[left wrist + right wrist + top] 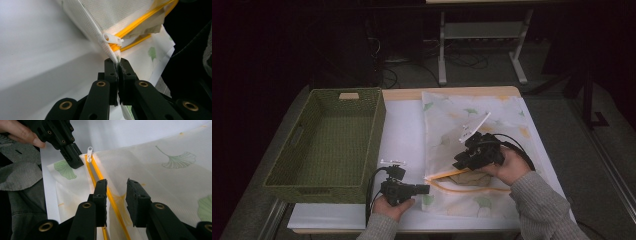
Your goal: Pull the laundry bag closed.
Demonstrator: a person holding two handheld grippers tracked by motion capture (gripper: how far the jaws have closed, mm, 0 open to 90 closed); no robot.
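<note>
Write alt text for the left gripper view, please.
The left gripper is shut on the corner of a white mesh bag, just below its white zipper pull and yellow zipper, over a white table.

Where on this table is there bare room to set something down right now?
The white strip between the green basket and the leaf-print bag is free, and so is the basket's floor. The near edge is crowded: the left gripper pinches the bag's corner, and the right gripper hovers open over the yellow zipper.
</note>
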